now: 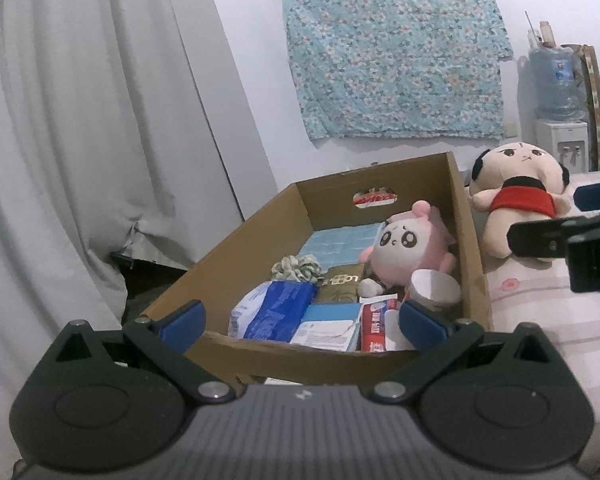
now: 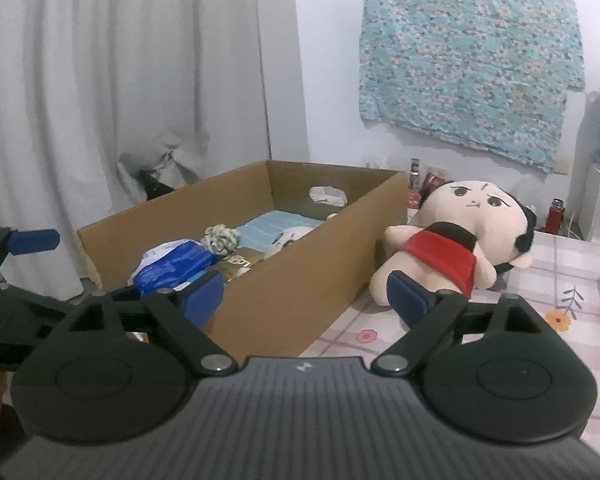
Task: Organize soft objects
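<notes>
A cardboard box stands on the bed's left side. In it lie a pink plush, a blue packet, a scrunchie and other packs. A big cream doll in a red top lies on the bed to the right of the box. My left gripper is open and empty over the box's near end. My right gripper is open and empty, between the box's right wall and the doll. The right gripper also shows at the right edge of the left wrist view.
The bed has a checked flowered sheet. A white curtain hangs at the left. A floral cloth is pinned on the back wall. A water dispenser stands at the far right, with small bottles nearby.
</notes>
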